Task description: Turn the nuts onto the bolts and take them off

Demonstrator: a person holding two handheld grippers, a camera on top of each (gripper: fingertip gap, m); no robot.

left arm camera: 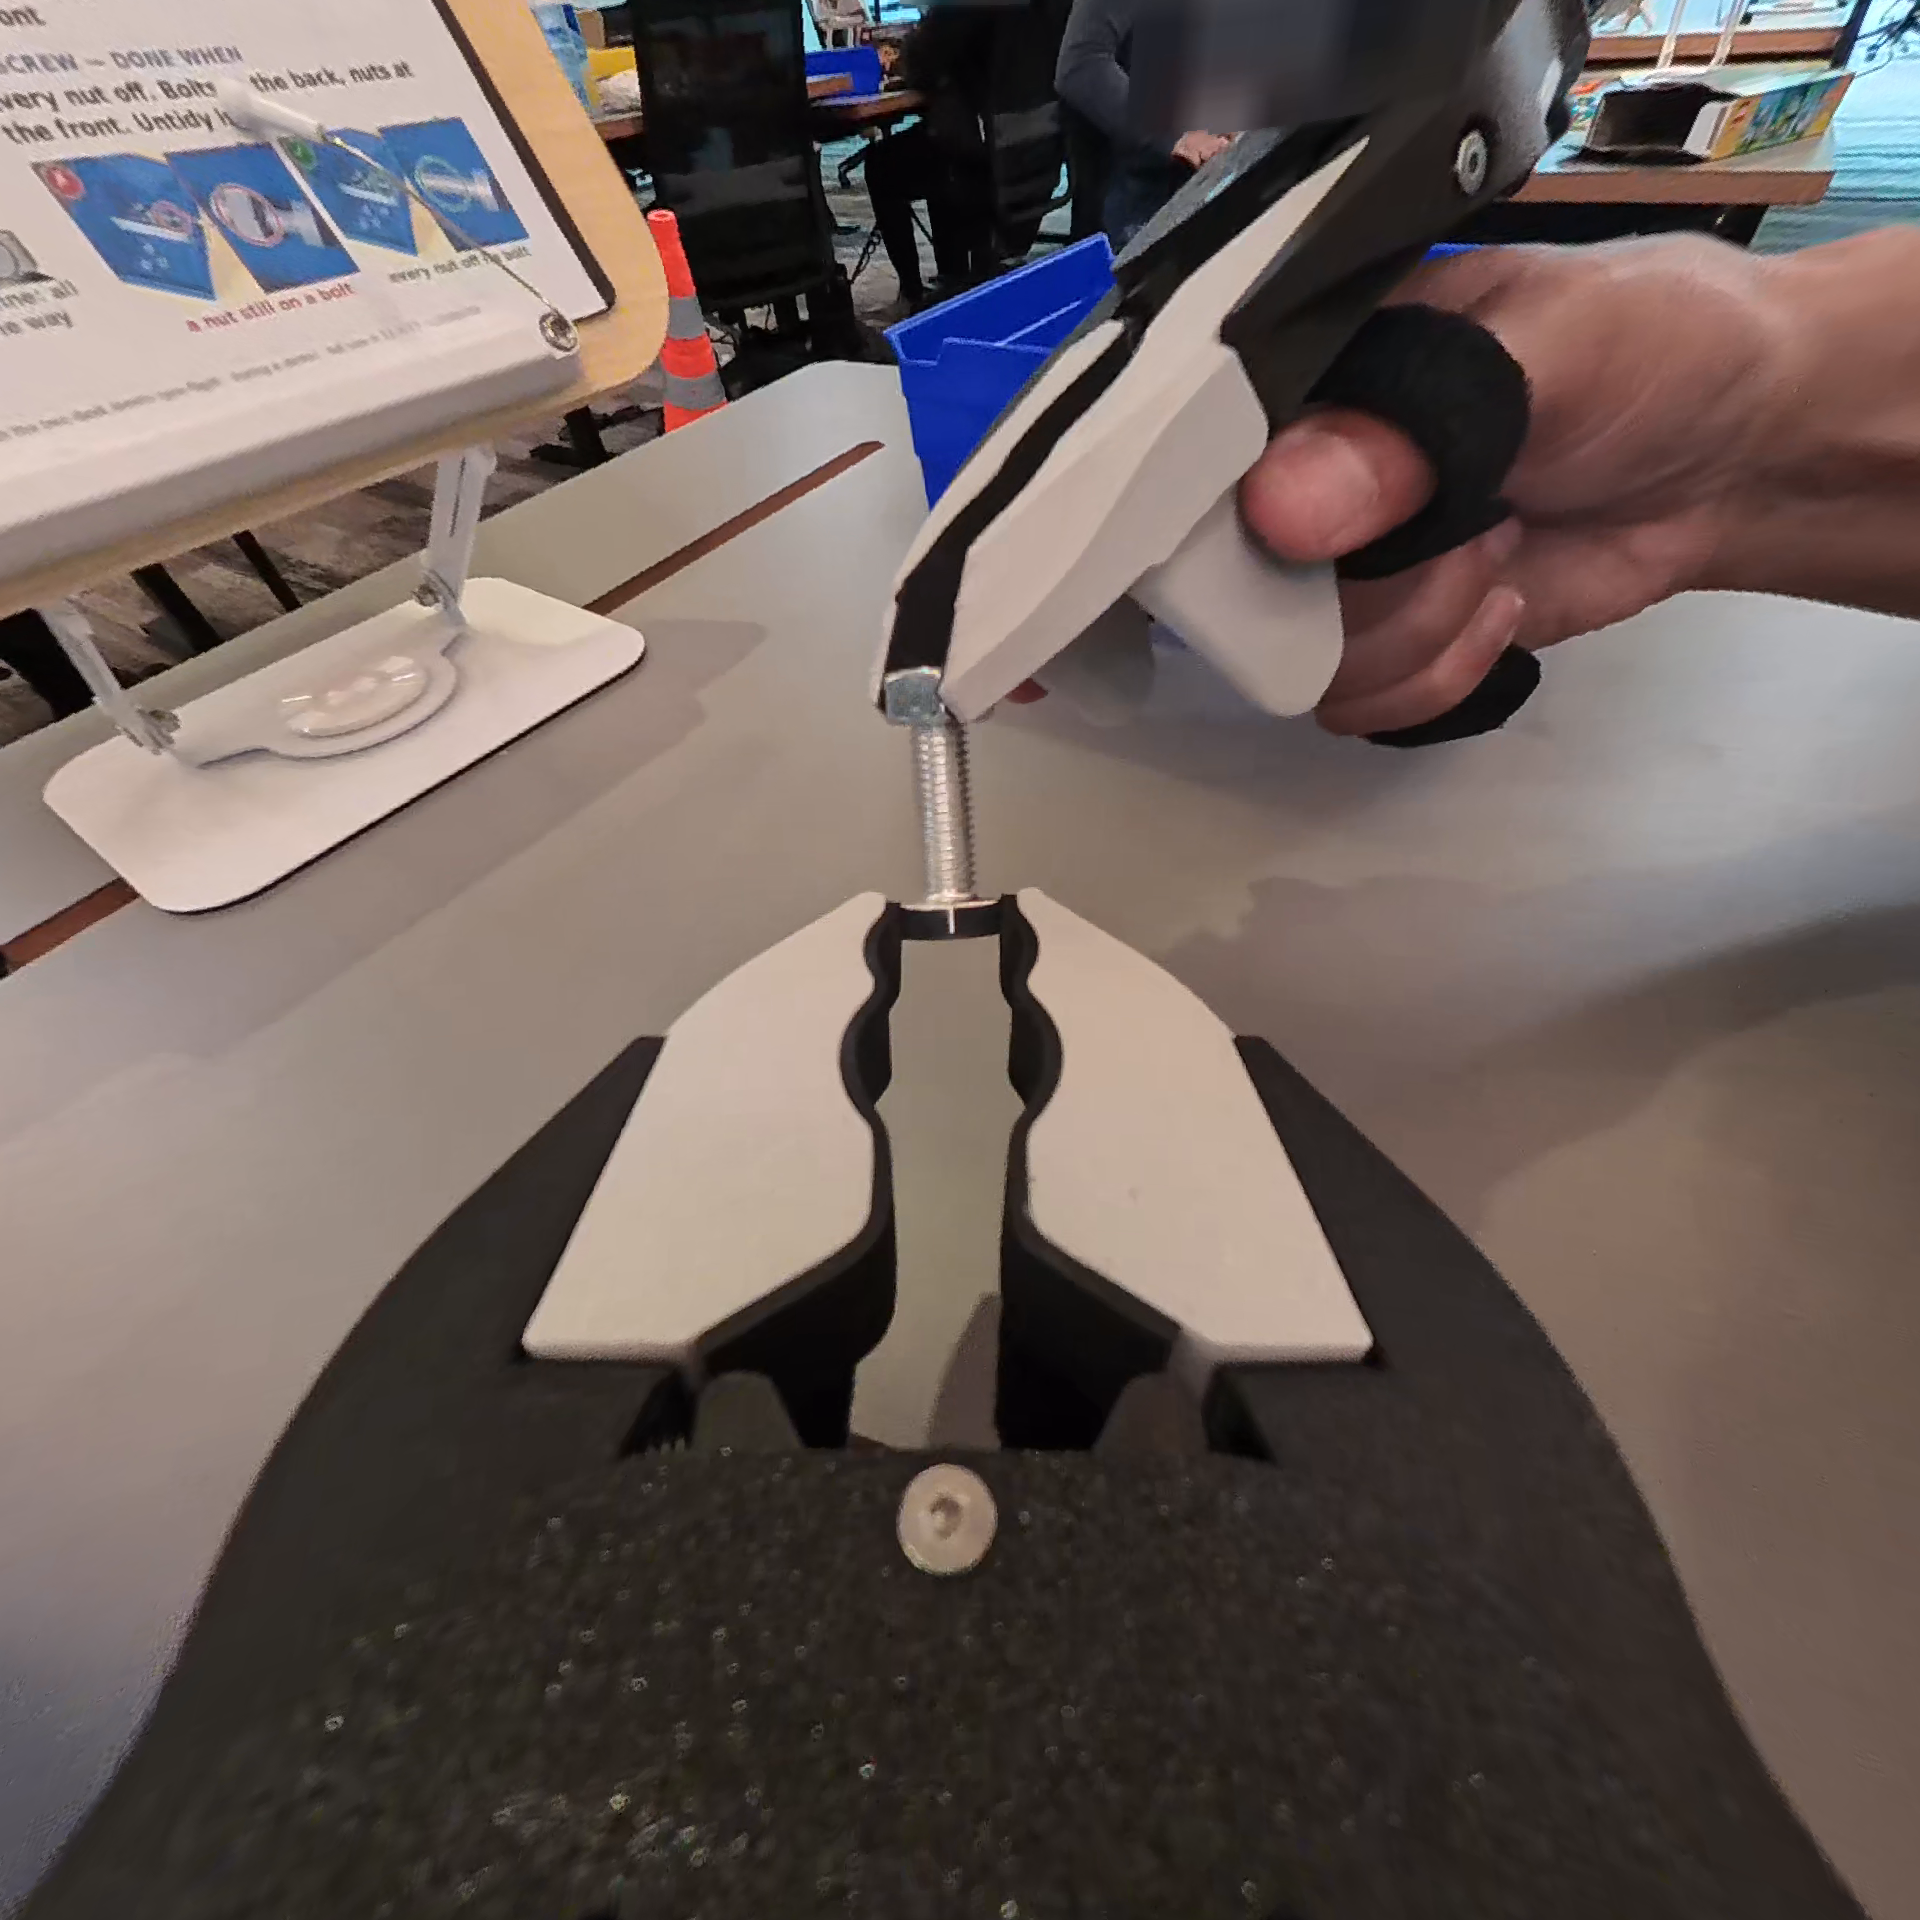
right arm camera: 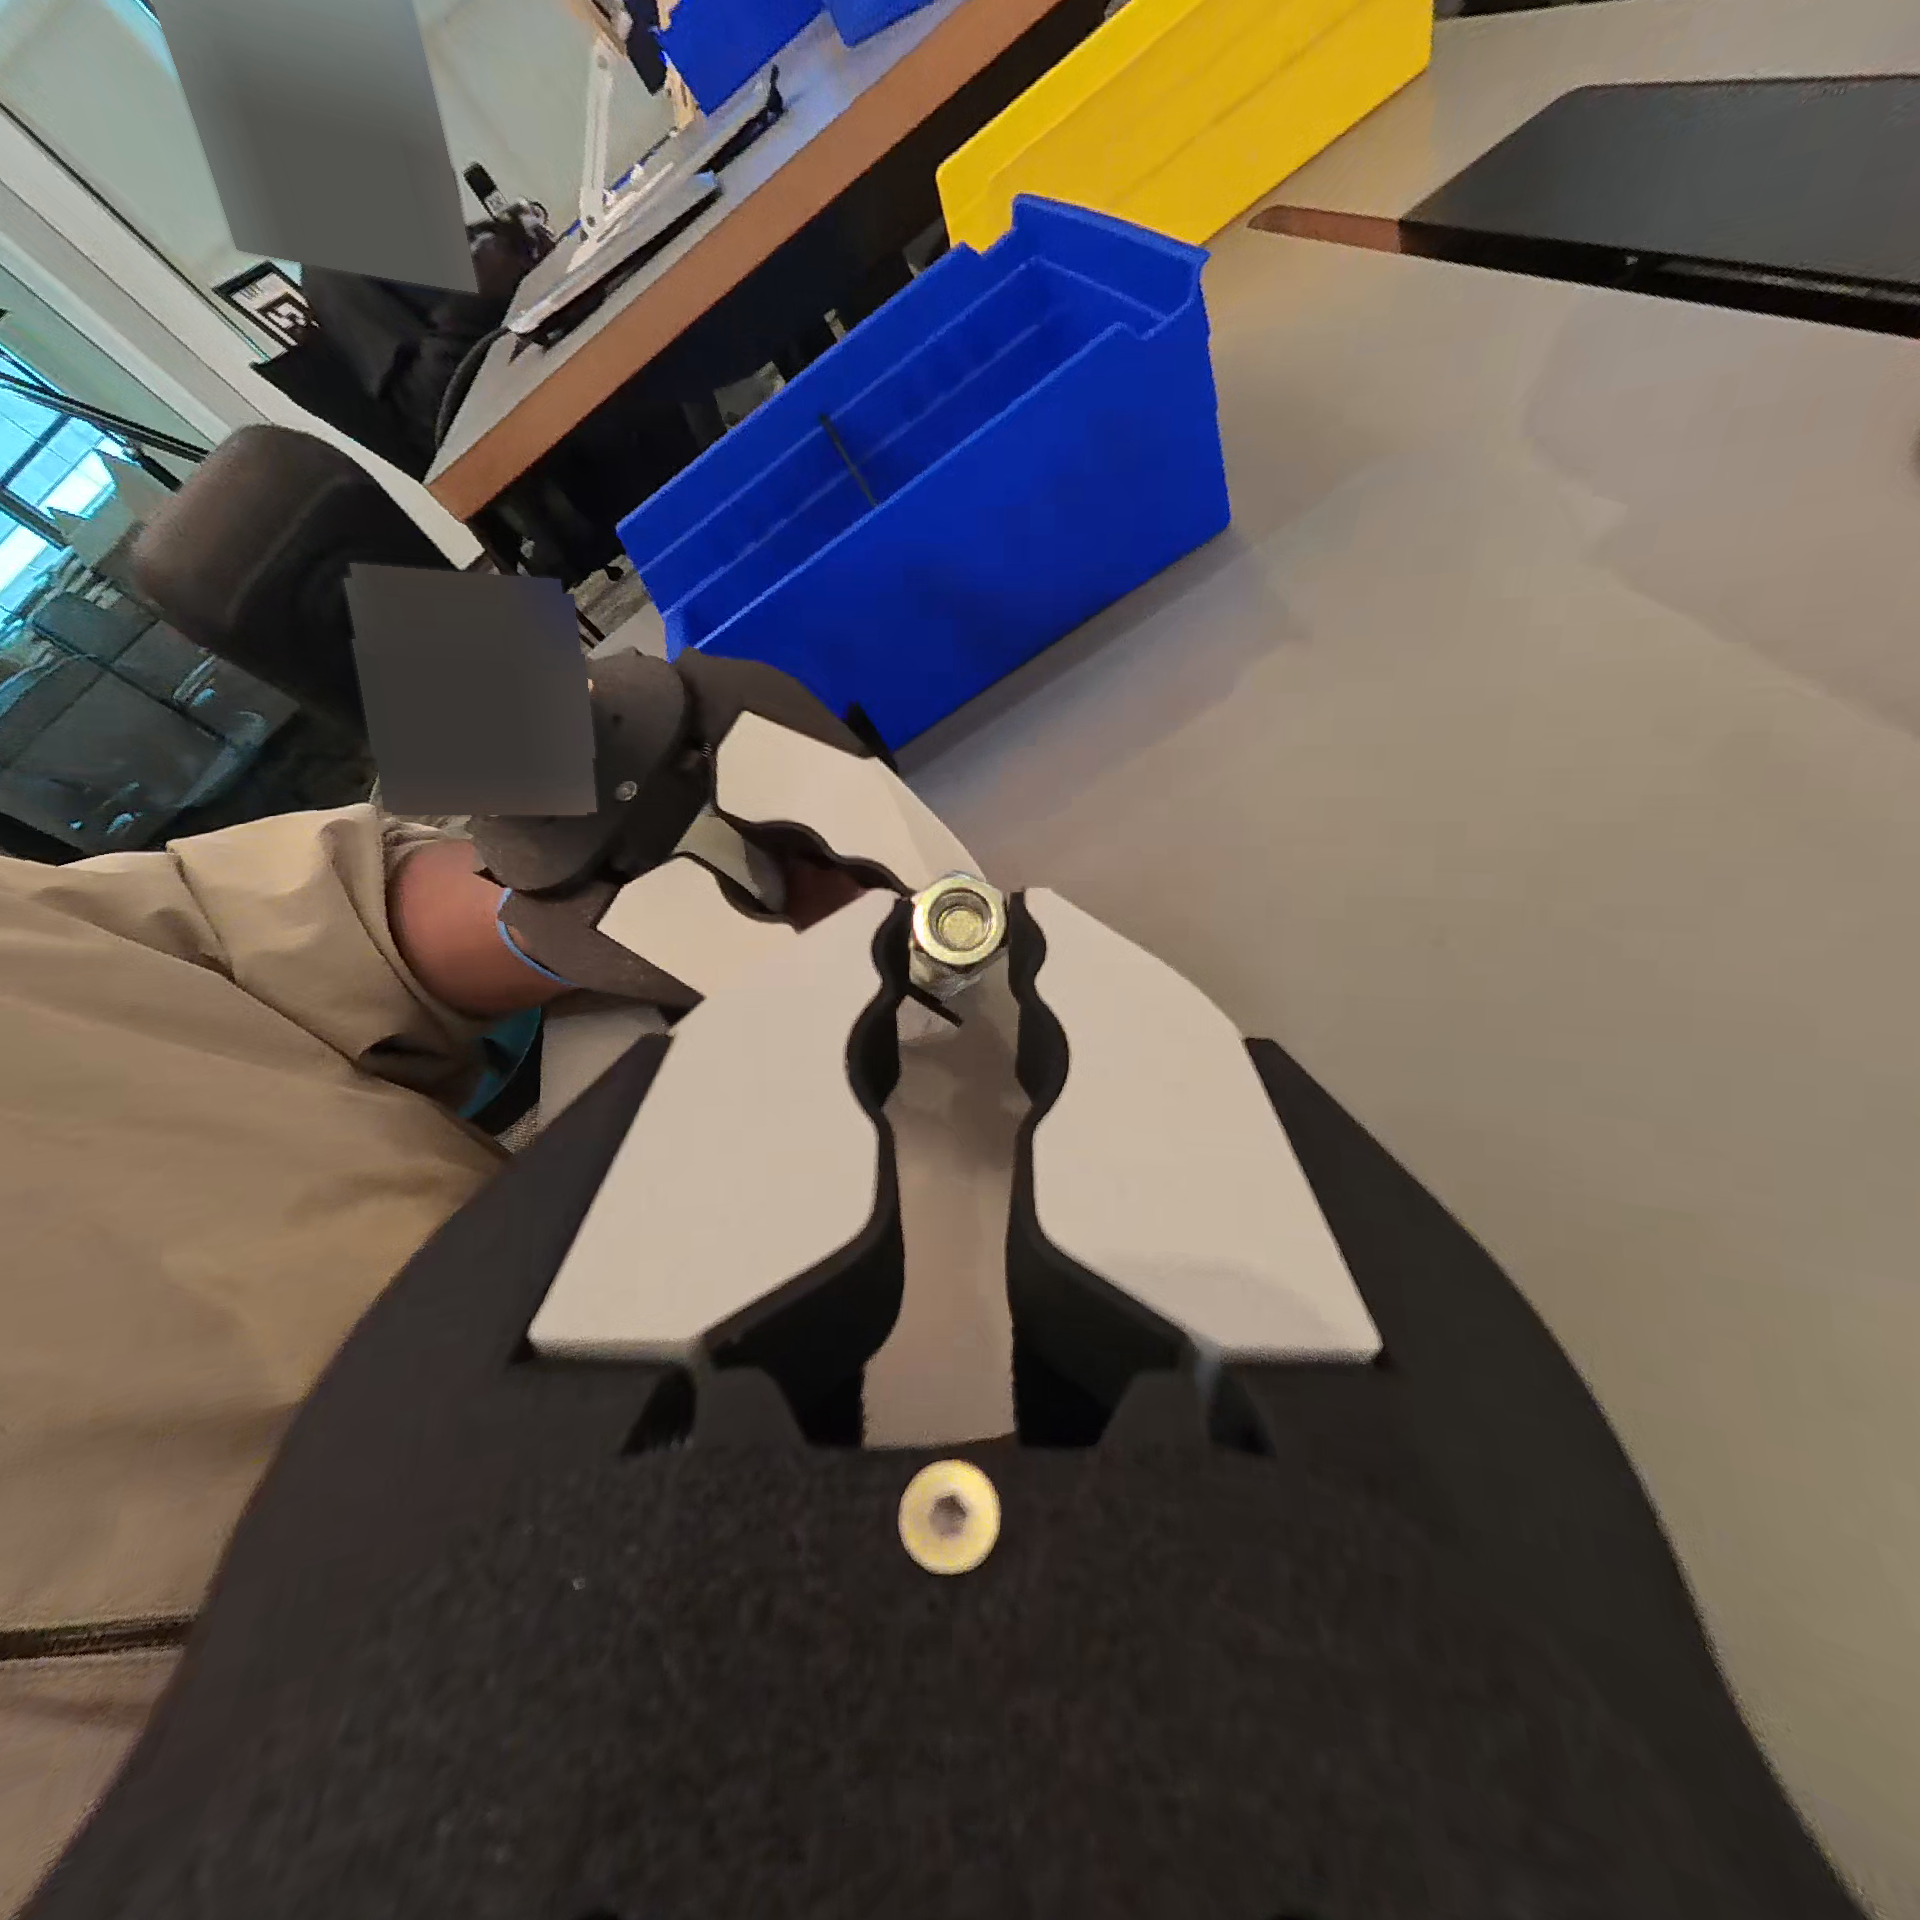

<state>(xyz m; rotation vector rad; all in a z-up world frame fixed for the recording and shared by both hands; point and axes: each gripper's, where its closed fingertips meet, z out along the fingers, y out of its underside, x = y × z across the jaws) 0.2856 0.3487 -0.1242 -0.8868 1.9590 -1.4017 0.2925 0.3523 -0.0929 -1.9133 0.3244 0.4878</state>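
Observation:
A silver bolt (left arm camera: 943, 800) stands upright above the grey table (left arm camera: 1455, 1039). My right gripper (right arm camera: 956, 925) is shut on its hex head (right arm camera: 958, 920). In the left wrist view that gripper (left arm camera: 920, 698) comes down from the upper right, held by a hand (left arm camera: 1610, 468). My left gripper (left arm camera: 951, 920) is shut on a nut (left arm camera: 951, 923) at the bolt's lower end. The nut shows only as a thin dark band between the tips. One of the left fingers (right arm camera: 821, 790) shows in the right wrist view, reaching in from the left.
A blue bin (right arm camera: 935, 499) stands behind the grippers and also shows in the left wrist view (left arm camera: 987, 353). A yellow bin (right arm camera: 1174, 114) is beyond it, and a black slab (right arm camera: 1683, 177) at the far right. An instruction board (left arm camera: 260, 208) on a white stand (left arm camera: 343, 748) is at the left. Left and right tips are no more than a few centimetres apart.

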